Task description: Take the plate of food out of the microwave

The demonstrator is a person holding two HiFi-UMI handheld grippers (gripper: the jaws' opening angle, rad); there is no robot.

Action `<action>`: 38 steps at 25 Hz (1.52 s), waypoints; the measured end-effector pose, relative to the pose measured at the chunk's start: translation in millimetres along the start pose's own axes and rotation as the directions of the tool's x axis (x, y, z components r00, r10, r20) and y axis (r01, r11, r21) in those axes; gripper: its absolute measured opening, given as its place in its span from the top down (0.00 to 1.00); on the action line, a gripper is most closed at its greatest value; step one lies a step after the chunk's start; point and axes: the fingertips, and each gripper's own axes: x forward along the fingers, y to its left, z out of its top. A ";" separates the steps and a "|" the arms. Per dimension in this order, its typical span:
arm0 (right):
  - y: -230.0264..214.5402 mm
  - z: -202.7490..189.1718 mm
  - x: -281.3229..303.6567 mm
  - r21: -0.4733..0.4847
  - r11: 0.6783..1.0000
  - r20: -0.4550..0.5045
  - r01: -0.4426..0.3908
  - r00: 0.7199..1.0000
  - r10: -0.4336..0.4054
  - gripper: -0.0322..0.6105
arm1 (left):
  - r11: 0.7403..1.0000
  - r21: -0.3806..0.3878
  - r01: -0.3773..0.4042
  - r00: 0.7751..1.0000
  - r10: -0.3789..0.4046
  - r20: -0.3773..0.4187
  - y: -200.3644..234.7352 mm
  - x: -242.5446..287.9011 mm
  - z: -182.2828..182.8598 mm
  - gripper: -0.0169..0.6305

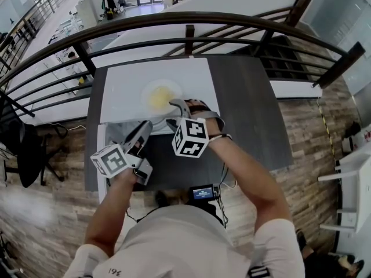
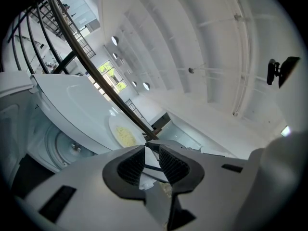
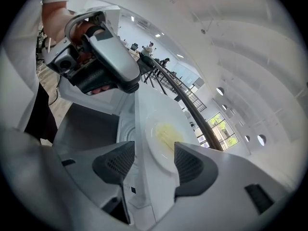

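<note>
White plate (image 1: 160, 96) rests atop microwave (image 1: 122, 84); right gripper (image 3: 153, 159) released, left gripper (image 1: 144, 132) seemingly clamps door (image 2: 145, 178).

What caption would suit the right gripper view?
Open right gripper before a plate of yellow food on top of the microwave.

A dark table (image 1: 249, 114) carries 1 white microwave (image 1: 124, 80); 1 plate of yellow food (image 1: 160, 96) rests on the microwave's top.
</note>
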 end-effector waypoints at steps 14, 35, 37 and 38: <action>13.5 6.1 -51.4 0.152 0.988 0.095 0.009 0.995 -0.023 0.58 | 0.993 0.045 0.106 0.994 -0.107 0.008 -28.5 -3.3 -6.9 0.86; 29.9 -28.2 -135.9 0.595 0.802 0.199 0.048 0.958 -0.205 0.80 | 0.966 0.200 0.163 0.986 -0.154 -0.058 -66.2 -24.4 -54.4 0.86; 35.7 -33.5 -139.8 0.617 0.786 0.209 0.037 0.955 -0.209 0.83 | 0.964 0.208 0.168 0.985 -0.158 -0.065 -71.5 -23.8 -64.2 0.86; 38.7 -35.3 -141.5 0.627 0.778 0.215 0.029 0.954 -0.208 0.85 | 0.963 0.211 0.167 0.986 -0.156 -0.066 -73.8 -24.2 -68.4 0.86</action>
